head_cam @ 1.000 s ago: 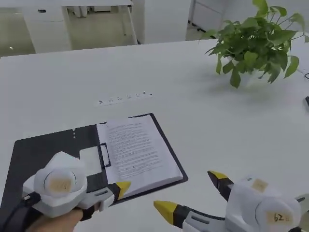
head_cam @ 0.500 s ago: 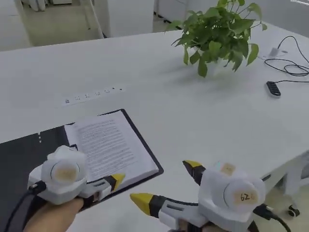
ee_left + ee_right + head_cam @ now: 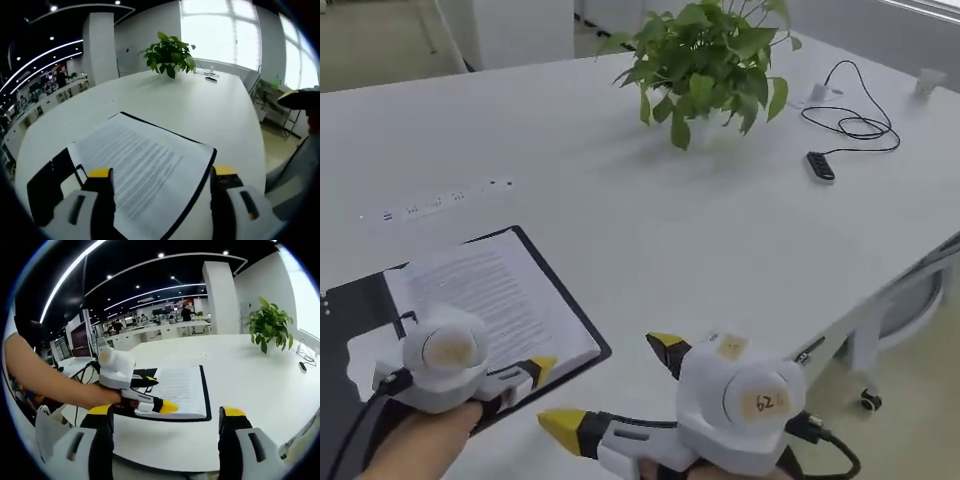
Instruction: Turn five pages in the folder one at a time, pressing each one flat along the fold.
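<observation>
Head view, looking down at a white table; nearest, at bottom centre, the right gripper hangs over bare table, its yellow-tipped jaws spread wide with nothing between them; they point toward the left of the frame, at the folder.

At lower left, the left gripper sits over the near end of the open black folder; in the left gripper view its jaws stand wide apart, astride the near right corner of the top page, gripping nothing; whether a tip touches the paper cannot be told.

The folder lies left of the right gripper; its long axis runs from bottom centre up toward the left edge of the frame; the page's free long edge faces the right gripper, with its near corner close by; the fold and clip lie on the far side of the page, toward the frame's left edge; the left gripper is the nearer one.

Judged from this, there is open table right of and beyond the folder for lifting a page; the table's front edge runs close at lower right; the plant and cable stand well apart at the top.
</observation>
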`<state>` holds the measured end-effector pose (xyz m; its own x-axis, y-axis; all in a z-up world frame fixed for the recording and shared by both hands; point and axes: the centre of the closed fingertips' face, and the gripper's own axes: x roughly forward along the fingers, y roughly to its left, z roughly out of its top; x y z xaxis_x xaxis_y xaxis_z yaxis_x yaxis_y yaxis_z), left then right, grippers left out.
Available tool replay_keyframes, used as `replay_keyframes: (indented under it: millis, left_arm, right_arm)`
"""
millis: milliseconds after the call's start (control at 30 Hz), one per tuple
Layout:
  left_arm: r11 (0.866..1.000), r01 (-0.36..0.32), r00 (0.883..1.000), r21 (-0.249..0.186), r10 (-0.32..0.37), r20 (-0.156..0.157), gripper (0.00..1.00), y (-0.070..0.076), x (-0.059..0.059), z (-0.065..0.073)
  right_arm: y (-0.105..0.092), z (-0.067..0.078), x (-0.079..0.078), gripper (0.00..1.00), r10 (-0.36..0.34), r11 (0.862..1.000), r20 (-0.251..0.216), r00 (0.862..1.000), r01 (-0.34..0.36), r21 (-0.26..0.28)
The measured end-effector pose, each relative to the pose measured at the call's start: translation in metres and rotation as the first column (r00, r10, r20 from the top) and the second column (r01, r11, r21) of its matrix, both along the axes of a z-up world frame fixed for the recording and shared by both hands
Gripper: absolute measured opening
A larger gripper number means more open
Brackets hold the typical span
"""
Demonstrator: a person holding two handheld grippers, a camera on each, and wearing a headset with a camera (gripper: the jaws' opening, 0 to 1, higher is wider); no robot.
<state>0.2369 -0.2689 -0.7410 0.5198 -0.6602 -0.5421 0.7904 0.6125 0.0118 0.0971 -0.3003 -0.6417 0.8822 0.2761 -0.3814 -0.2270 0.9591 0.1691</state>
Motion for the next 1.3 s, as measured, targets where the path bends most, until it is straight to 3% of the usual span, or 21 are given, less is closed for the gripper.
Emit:
replay_keyframes:
  millis: [267, 367, 500, 600, 667, 867, 1000, 1100, 1300]
  left_arm:
    - [0.999, -0.033, 0.999, -0.012, 0.033, -0.017, 0.75, -0.016, 0.011, -0.010]
    - [0.999, -0.039, 0.999, -0.004, 0.039, -0.009, 0.73, -0.022, 0.015, -0.014]
    - [0.997, -0.078, 0.996, 0.010, 0.079, -0.039, 0.71, -0.021, 0.015, -0.021]
    - [0.995, -0.093, 0.994, 0.045, 0.095, -0.053, 0.68, -0.017, 0.012, -0.034]
    - [0.994, -0.094, 0.995, 0.058, 0.096, -0.025, 0.64, -0.014, 0.013, -0.037]
    - [0.993, -0.119, 0.993, 0.011, 0.119, -0.014, 0.63, -0.012, 0.017, -0.040]
    - [0.992, -0.117, 0.993, -0.053, 0.118, 0.027, 0.62, -0.011, 0.017, -0.039]
    - [0.988, -0.121, 0.991, -0.099, 0.125, 0.039, 0.61, -0.010, 0.017, -0.040]
    - [0.984, -0.126, 0.990, -0.125, 0.133, 0.051, 0.54, -0.011, 0.017, -0.040]
  right_arm:
    - [0.003, -0.004, 0.000, 0.87, 0.011, 1.000, 0.002, 1.000, -0.011, -0.027]
    - [0.002, -0.004, 0.001, 0.87, 0.006, 1.000, 0.004, 1.000, -0.006, -0.028]
    - [-0.003, -0.003, 0.002, 0.86, -0.013, 1.000, 0.009, 1.000, 0.013, -0.011]
    - [-0.007, -0.002, 0.002, 0.86, -0.032, 0.999, 0.009, 0.999, 0.032, 0.004]
    - [-0.006, -0.003, 0.002, 0.86, -0.032, 0.999, 0.008, 0.999, 0.032, -0.004]
    - [-0.003, -0.005, 0.002, 0.86, -0.022, 1.000, -0.003, 1.000, 0.022, -0.013]
    - [-0.003, -0.006, 0.002, 0.86, -0.023, 1.000, -0.008, 1.000, 0.023, -0.014]
    - [-0.004, -0.006, 0.002, 0.86, -0.029, 1.000, -0.009, 1.000, 0.029, -0.011]
    - [-0.004, -0.007, 0.003, 0.86, -0.033, 0.999, -0.015, 0.999, 0.033, -0.013]
